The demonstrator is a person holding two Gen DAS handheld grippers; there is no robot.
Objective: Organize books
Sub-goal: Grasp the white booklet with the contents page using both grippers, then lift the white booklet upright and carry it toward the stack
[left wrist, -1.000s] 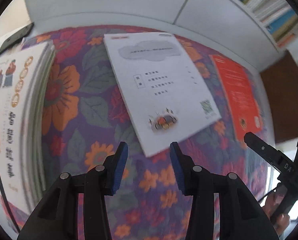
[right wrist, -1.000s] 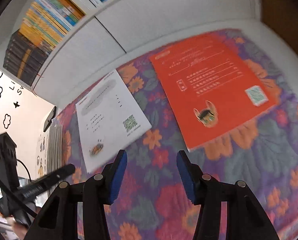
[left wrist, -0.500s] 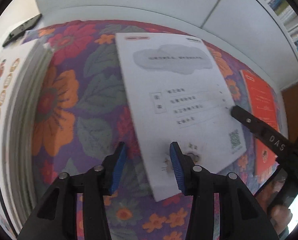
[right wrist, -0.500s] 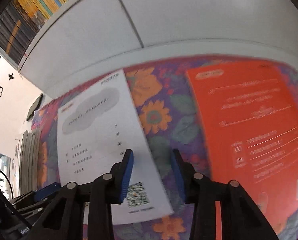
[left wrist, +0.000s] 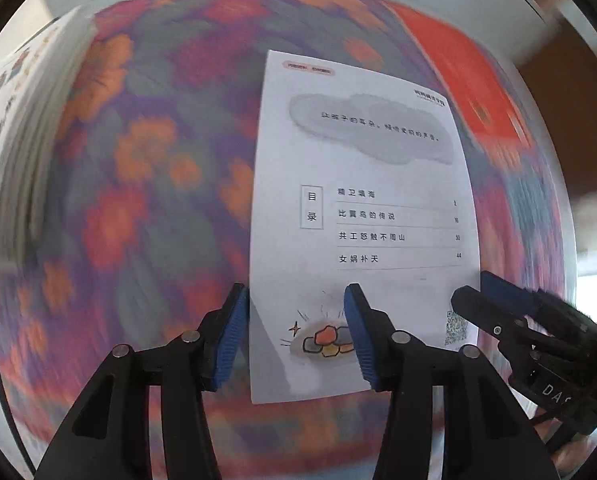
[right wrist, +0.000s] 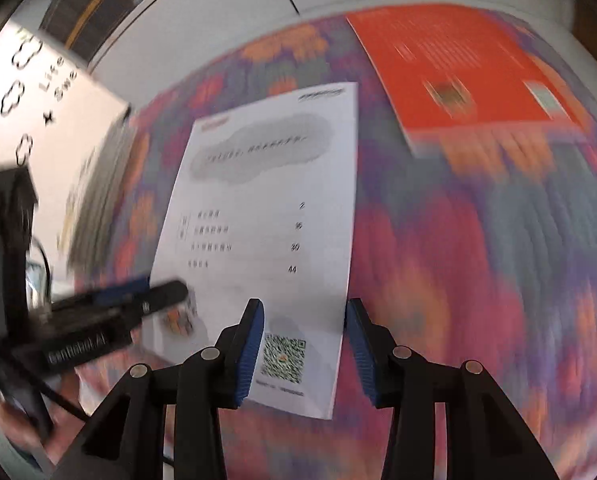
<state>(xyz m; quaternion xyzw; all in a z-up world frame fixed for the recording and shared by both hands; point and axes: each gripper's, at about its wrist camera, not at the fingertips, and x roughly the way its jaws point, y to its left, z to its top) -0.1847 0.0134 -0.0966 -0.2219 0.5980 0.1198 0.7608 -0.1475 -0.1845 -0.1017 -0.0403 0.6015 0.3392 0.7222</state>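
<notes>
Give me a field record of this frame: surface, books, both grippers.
surface: floral cloth, purple with orange and red flowers
white book: back cover up, contents list and QR code showing
orange book: flat on the cloth, beyond the white one, apart from it
book stack: at the left edge, blurred
left gripper: open, straddling the white book's near left corner
right gripper: open, straddling its near right corner

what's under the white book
The white book lies on the floral cloth, which shows all around it. Whatever sits directly beneath the cover is hidden.
</notes>
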